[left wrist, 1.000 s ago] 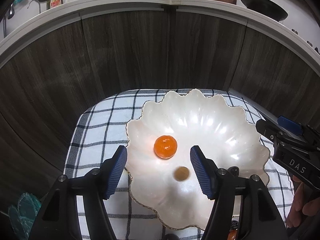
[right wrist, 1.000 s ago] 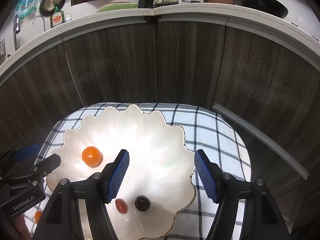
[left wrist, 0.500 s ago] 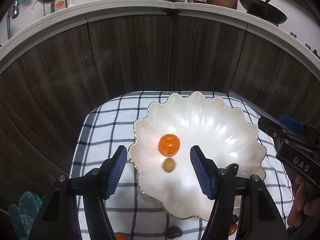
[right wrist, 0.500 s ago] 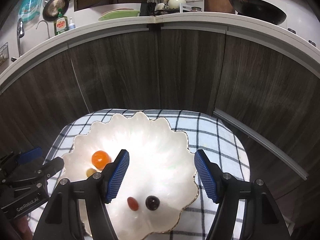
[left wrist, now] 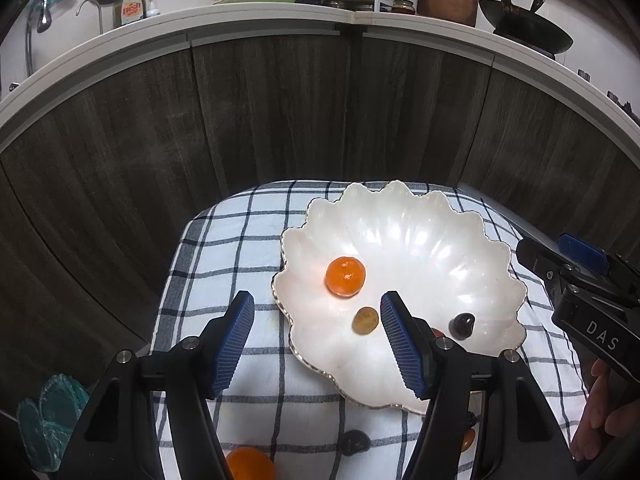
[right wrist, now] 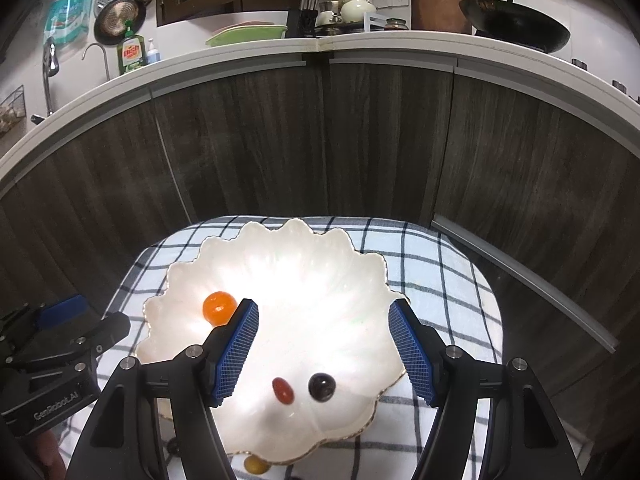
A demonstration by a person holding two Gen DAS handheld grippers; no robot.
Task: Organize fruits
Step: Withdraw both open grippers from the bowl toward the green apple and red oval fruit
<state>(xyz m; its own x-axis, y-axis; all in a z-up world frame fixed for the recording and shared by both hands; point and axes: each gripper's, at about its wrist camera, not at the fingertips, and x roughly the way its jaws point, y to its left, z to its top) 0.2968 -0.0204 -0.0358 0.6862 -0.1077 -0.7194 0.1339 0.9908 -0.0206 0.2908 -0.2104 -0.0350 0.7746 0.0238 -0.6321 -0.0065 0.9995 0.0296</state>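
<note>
A white scalloped shell-shaped dish rests on a checked cloth. In it lie an orange mandarin, a small yellow-brown fruit, a red oblong fruit and a dark round fruit. My left gripper hangs open above the dish's near left rim, nothing between its blue pads. My right gripper is open above the dish's near half, empty too. Each gripper shows at the edge of the other's view.
Loose on the cloth in front of the dish lie another mandarin, a dark fruit and a small yellow fruit. Dark wood cabinet fronts rise right behind the cloth. A person's fingers hold the right gripper.
Both grippers have drawn back and up from the dish, which now sits farther off in both views. More fruit on the near cloth has come into view. The jaws kept their width.
</note>
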